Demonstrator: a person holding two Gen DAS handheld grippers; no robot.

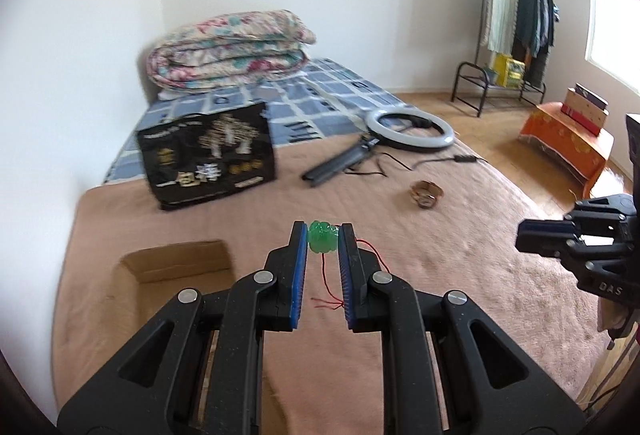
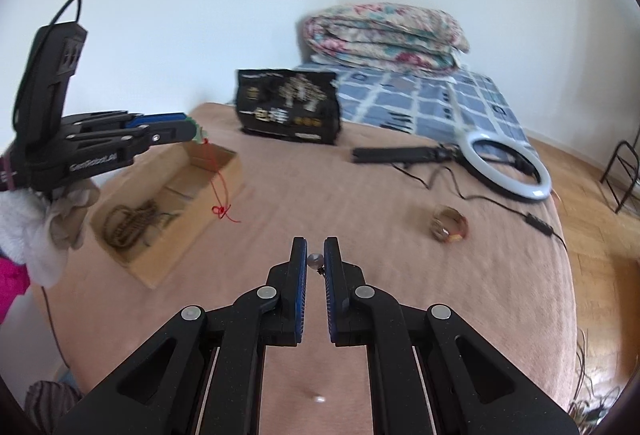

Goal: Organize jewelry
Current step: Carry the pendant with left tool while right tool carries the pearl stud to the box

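Observation:
My left gripper [image 1: 323, 235] is shut on a green carved pendant [image 1: 322, 241] whose red cord [image 1: 328, 285] hangs below. It holds the pendant in the air above the bed, right of an open cardboard box [image 1: 176, 263]. In the right wrist view the left gripper [image 2: 192, 131] hovers over the box [image 2: 168, 195], the cord [image 2: 222, 203] dangling by its rim; a brown bead necklace [image 2: 128, 223] lies inside. My right gripper [image 2: 315, 253] is shut on a small grey bead earring [image 2: 315, 259]. A brown bracelet [image 2: 449, 225] lies on the blanket to the right, also in the left wrist view [image 1: 426, 195].
A black printed bag [image 1: 208, 155] stands behind the box. A ring light [image 2: 504, 163] with tripod and cable lies at the back right. A folded quilt [image 2: 384, 35] sits at the bed's head. The bed's right edge drops to a wooden floor [image 2: 600, 275].

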